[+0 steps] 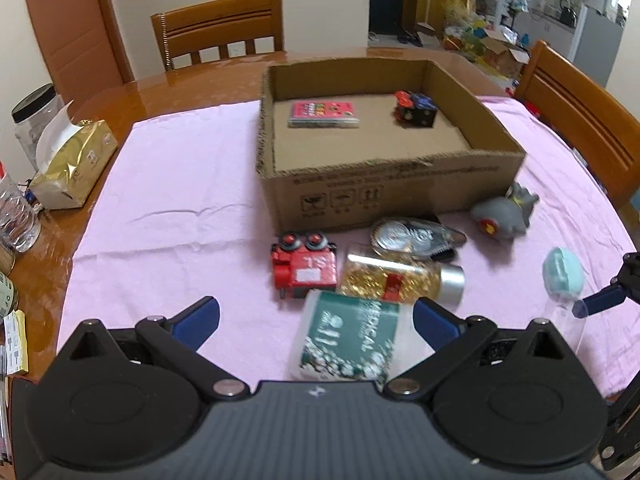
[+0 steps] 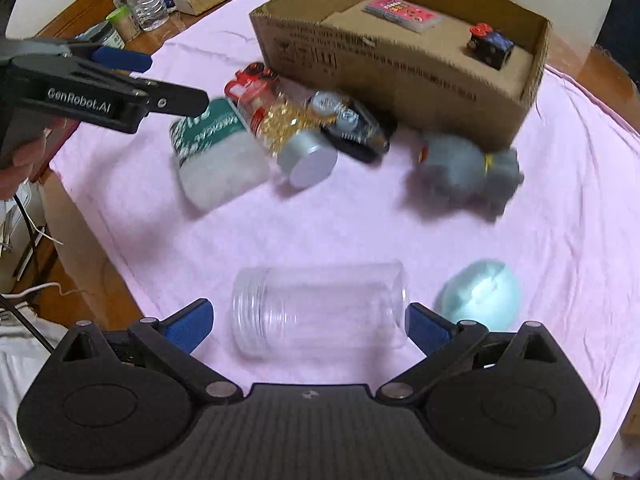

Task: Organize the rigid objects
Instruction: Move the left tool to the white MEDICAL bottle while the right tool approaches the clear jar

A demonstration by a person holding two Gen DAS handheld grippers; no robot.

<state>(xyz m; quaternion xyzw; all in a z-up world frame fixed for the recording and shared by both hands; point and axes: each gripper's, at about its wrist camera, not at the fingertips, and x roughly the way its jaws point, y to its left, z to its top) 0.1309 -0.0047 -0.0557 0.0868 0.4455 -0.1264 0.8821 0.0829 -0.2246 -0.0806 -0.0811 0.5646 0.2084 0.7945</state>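
In the right wrist view the left gripper (image 2: pixel 176 80) at upper left hangs wide open over the green-labelled bottle (image 2: pixel 216 152); at lower centre the right gripper (image 2: pixel 308 324), also wide, brackets the clear jar (image 2: pixel 320 310), its long axis spanning the jaws

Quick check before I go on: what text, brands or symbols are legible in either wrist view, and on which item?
"GenRobot.AI": side of the left gripper.
"MEDICAL": green label of the white bottle.
"TS" (seen upside down): red toy truck.
Handling symbols, with print too blurred to read: front wall of the cardboard box.
Pink card pack: print too small.
Gold tissue pack: unreadable.
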